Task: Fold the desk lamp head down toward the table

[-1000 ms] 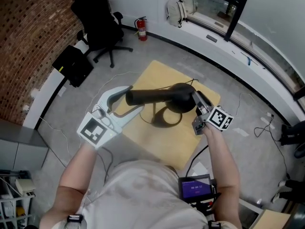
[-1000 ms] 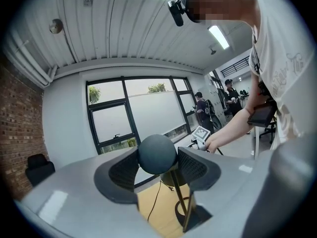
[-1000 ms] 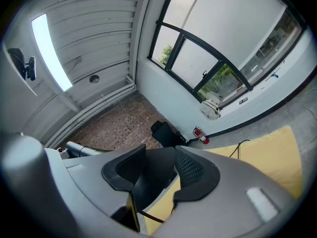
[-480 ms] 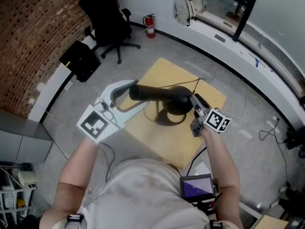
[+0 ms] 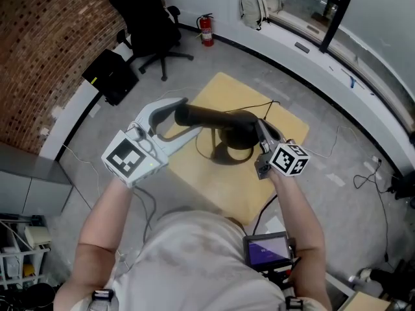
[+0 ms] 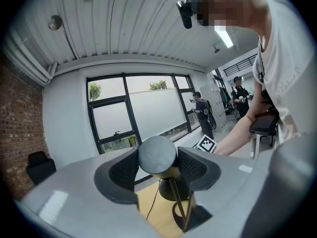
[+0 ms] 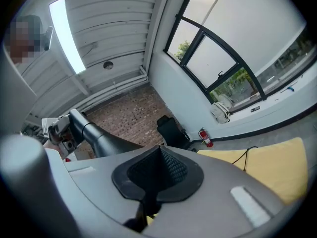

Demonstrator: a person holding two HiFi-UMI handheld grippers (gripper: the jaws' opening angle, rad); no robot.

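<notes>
Yellow tabletop (image 5: pixel 224 190); lamp head (image 5: pixel 214 117) tight in left claw (image 5: pixel 183 116), right claw (image 5: pixel 261 129) closed beside it.

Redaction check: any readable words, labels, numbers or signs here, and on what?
None can be read.
Screen at the person's waist: characters too small to read.
Fire extinguisher: label too small to read.
Marker cubes: square patterns only, no letters or numbers.
</notes>
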